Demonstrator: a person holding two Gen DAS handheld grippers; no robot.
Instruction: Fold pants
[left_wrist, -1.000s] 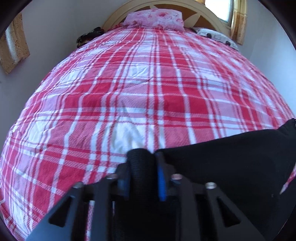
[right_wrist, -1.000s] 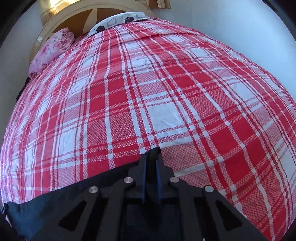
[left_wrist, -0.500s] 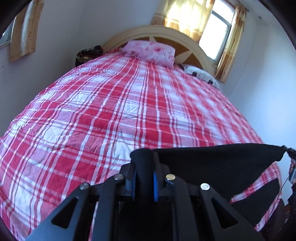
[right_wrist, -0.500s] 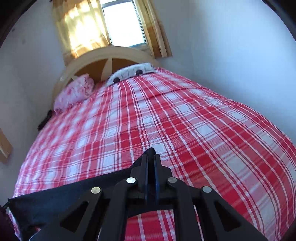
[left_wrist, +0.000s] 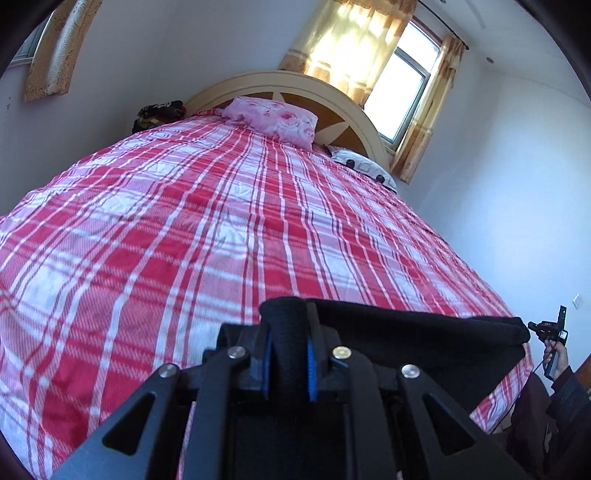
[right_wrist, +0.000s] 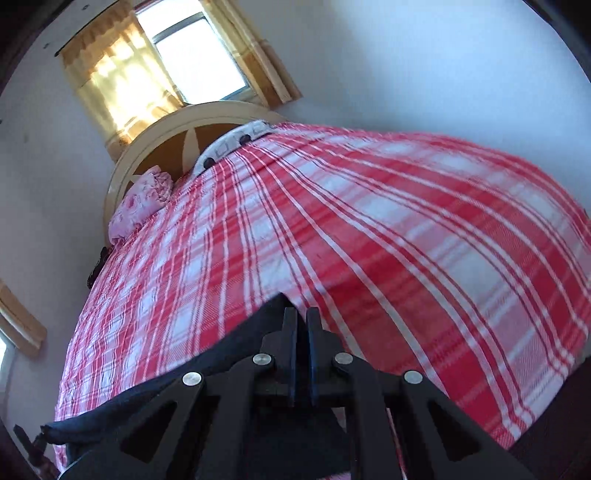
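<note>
Pants (left_wrist: 424, 332) hang stretched crosswise over the bed (left_wrist: 221, 221), seemingly level.

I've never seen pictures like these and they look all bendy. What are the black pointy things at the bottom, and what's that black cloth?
No robot here: a person holds a grabbing tool in each hand, and each tool carries a round-lens camera, which bends the picture. One picture looks along the left gripper, the other along the right gripper. The black pointy parts are the tools' fingers. The cloth is a pair of black pants: the left fingers are just starting to ease apart with a thick fold between them, and the right ones are shut on the other end, stretching the pants above the bed with its red checked cover. A pink pillow lies by the headboard. At the left view's edge you see the person's other hand.
</note>
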